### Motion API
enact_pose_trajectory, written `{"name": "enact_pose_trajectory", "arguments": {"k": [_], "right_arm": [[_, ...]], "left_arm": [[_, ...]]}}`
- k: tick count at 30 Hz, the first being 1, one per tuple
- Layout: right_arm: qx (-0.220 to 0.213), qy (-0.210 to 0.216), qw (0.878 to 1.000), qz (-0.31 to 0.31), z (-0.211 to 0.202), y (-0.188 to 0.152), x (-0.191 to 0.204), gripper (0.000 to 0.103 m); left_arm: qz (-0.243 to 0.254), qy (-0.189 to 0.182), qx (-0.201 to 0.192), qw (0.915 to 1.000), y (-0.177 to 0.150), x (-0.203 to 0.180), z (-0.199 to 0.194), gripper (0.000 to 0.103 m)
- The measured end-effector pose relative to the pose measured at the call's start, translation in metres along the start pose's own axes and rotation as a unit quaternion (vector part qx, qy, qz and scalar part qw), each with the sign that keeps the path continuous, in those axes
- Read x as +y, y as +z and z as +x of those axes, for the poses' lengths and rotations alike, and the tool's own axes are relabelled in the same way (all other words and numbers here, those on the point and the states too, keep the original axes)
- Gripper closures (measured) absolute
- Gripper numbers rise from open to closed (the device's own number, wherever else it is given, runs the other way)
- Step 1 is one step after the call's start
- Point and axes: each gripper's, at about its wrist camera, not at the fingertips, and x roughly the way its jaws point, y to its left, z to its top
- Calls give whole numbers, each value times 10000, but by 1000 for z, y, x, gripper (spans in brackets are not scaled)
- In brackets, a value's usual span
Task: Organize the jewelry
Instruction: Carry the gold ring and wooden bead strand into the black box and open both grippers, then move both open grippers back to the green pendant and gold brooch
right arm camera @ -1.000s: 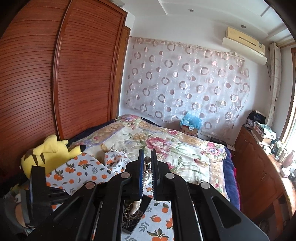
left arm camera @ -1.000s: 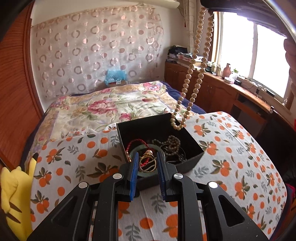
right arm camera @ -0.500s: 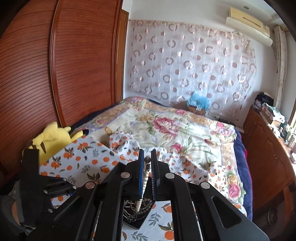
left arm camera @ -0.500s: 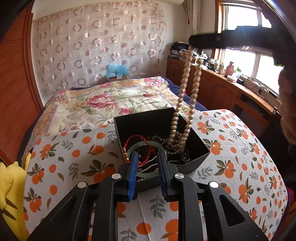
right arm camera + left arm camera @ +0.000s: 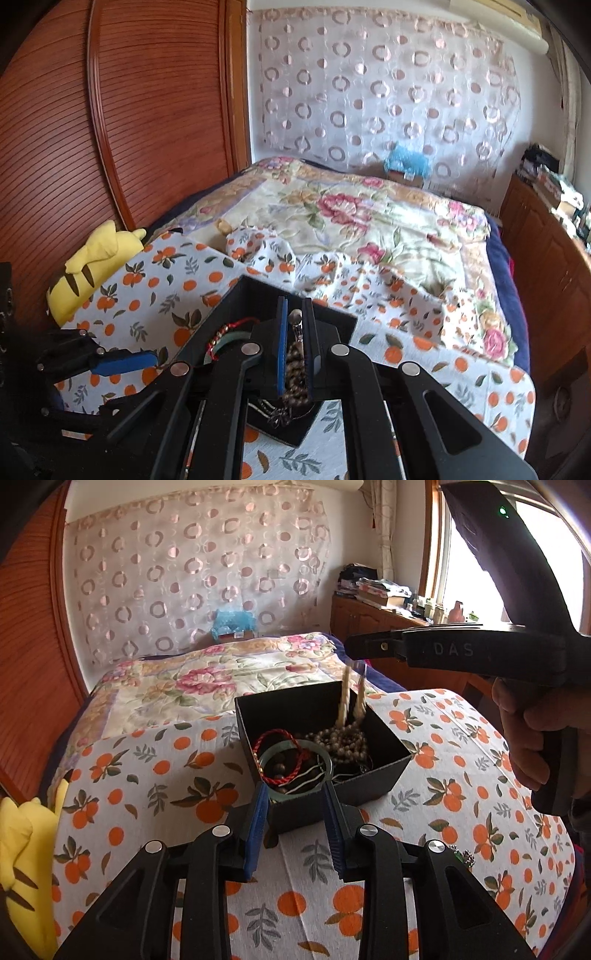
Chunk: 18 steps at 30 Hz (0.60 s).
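Lowered since a second ago, the long cream bead necklace (image 5: 349, 698) now trails into the square black box (image 5: 369, 786), its upper end clamped between the pads of the right gripper (image 5: 295, 325), which tilts down over the box's far side. One pale green bangle (image 5: 295, 771), one red cord bracelet (image 5: 275, 738) and a heap of brown beads (image 5: 343, 740) lie inside. At the near rim, the left gripper (image 5: 295, 812) has just been opening, its blue ribbed pads apart and empty. Around lies an orange-print cloth (image 5: 155, 775).

The right tool (image 5: 295, 345) pinches a bead necklace (image 5: 295, 360) hanging into the black box (image 5: 255, 295).
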Motion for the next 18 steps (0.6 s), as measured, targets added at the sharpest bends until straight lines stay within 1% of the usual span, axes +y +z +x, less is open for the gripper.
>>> {"name": "enact_pose_trajectory", "arguments": {"k": [2, 4, 6, 7, 8, 10, 15, 18], "right_arm": [[-37, 61, 10000, 30, -3, -2, -1, 94], [-81, 99, 9999, 46, -8, -4, -1, 89], [-151, 128, 9998, 57, -17, -9, -2, 87], [-178, 149, 9997, 35, -22, -15, -1, 86], [-183, 149, 9997, 17, -26, -18, -1, 85], [-185, 156, 9997, -36, -37, -33, -1, 84], [-85, 145, 9997, -180, -58, -71, -4, 79], [2, 161, 9998, -150, -66, -94, -7, 78]], "left_arm": [[-12, -4, 11, 10000, -2, 0, 0, 74], [-23, -18, 17, 10000, -4, 0, -1, 74], [-30, -40, 12, 10000, -6, -1, -3, 73], [-26, -56, 2, 10000, -7, -2, -4, 72], [-14, -70, -6, 10000, -8, -3, -6, 69], [23, -100, -27, 9999, -10, -7, -9, 66], [129, -207, -28, 9997, -16, -18, -12, 64], [166, -253, 2, 9995, -19, -24, -11, 61]]}}
